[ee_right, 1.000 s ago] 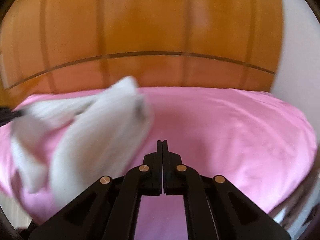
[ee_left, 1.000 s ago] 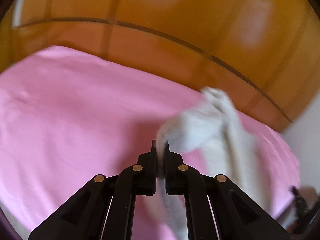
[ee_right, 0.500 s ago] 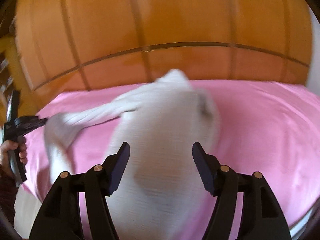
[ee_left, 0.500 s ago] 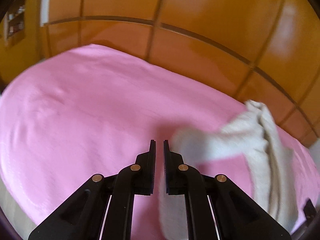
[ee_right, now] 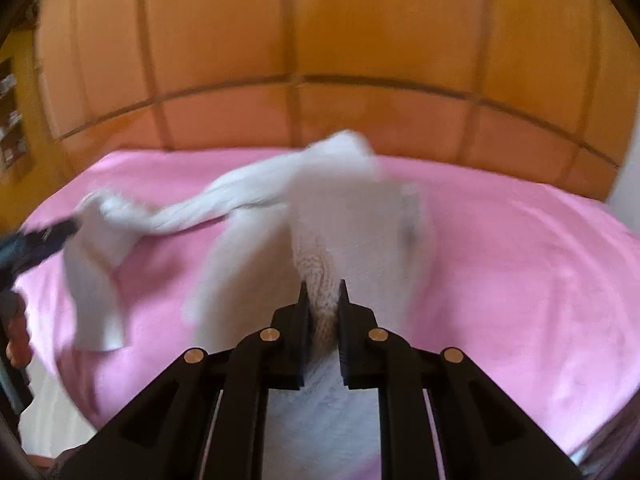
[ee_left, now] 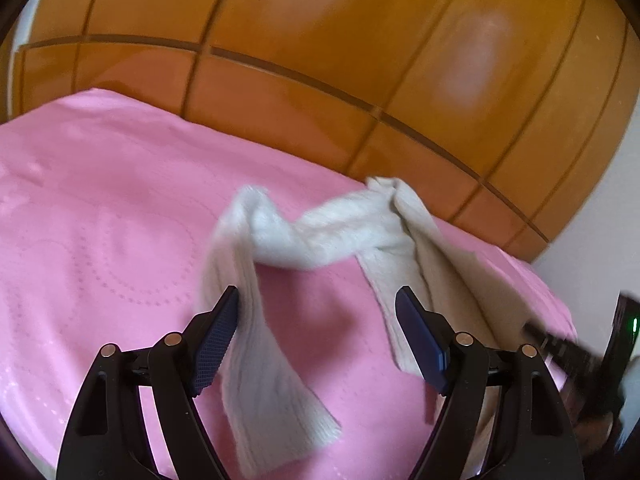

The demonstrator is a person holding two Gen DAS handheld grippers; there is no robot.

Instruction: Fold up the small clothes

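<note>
Right wrist: sweater [ee_right: 320,240] between fingers [ee_right: 298,320].

I'm looking into a home bedroom: a bed under a pink sheet [ee_left: 120,208] fills both views, backed by a glossy panelled wooden headboard [ee_right: 320,60], with a white wall [ee_left: 600,232] beside it

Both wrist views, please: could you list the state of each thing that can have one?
White knitted garment: crumpled, unfolded, one part lifted.
Left tongs: open, jaws have just been opening, sleeve strip between them unpressed.
Right tongs: shut on the garment, jaws have just been closing.
Pink sheet: spread over the bed.
</note>
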